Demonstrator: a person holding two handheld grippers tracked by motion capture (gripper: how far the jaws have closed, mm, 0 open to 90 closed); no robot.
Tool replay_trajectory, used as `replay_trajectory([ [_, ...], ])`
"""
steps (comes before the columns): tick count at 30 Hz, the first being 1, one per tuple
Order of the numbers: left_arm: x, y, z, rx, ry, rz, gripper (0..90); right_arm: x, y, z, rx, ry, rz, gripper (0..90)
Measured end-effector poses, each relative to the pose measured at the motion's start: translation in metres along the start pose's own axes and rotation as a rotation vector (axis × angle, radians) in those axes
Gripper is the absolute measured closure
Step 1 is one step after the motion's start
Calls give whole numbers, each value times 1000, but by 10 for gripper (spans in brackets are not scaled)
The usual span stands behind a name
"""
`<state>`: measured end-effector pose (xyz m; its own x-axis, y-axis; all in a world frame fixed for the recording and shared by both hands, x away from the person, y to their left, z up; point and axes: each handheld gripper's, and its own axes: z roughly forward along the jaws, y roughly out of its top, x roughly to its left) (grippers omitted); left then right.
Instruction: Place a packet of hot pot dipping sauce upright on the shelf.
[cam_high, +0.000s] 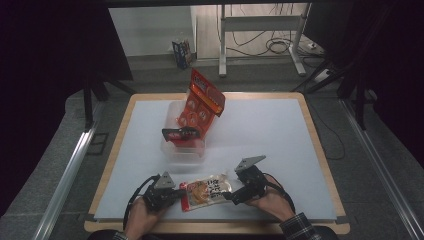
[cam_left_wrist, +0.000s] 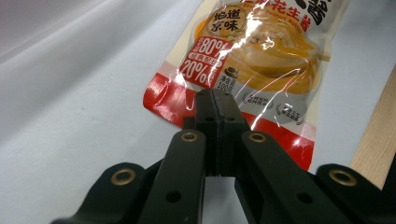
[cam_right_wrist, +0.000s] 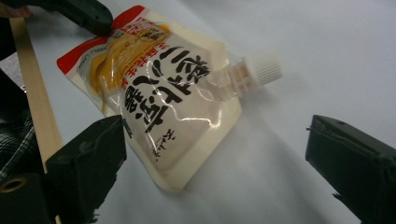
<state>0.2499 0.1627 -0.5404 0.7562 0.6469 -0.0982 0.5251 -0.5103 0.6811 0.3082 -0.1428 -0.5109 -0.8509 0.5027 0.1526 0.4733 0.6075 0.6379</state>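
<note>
A glossy cream spouted pouch with red bottom edge (cam_high: 206, 191) was seen lying at the near edge of the pale blue table mat (cam_high: 280, 135), pinched at its left end by the left gripper (cam_high: 176, 194); the right gripper (cam_high: 231, 196) was held wide apart beside its right end.

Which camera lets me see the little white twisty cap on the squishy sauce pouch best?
The right gripper view: the ribbed white plastic screw cap shows large and sharp on the spout of the cream-and-orange sauce pouch. In the high view the cap is a tiny pale speck. The left gripper view shows the pouch's red bottom edge, not the cap.
</note>
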Motion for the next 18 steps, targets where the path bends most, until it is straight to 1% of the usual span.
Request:
replay_trajectory([
  [4, 2, -1, 0, -5, -12, -17, 900, 3, -1, 7, 16, 40, 12, 78],
  [7, 3, -1, 0, -8, -18, -28, 900, 6, 0, 12, 31, 50, 9, 85],
  [10, 3, -1, 0, -8, -19, -30, 900, 7, 0, 16, 42, 69, 23, 100],
  [11, 3, -1, 0, -7, -19, -32, 900, 7, 0, 18, 46, 84, 36, 101],
  [13, 3, -1, 0, -6, -18, -30, 900, 9, 1, 19, 45, 88, 39, 109],
  [14, 3, -1, 0, -5, -18, -31, 900, 9, 1, 19, 43, 98, 44, 119],
  [15, 3, -1, 0, -5, -18, -30, 900, 9, 3, 21, 34, 136, 76, 125],
  [18, 2, 0, 0, -2, -17, -30, 900, 10, 4, 22, 33, 144, 82, 131],
])
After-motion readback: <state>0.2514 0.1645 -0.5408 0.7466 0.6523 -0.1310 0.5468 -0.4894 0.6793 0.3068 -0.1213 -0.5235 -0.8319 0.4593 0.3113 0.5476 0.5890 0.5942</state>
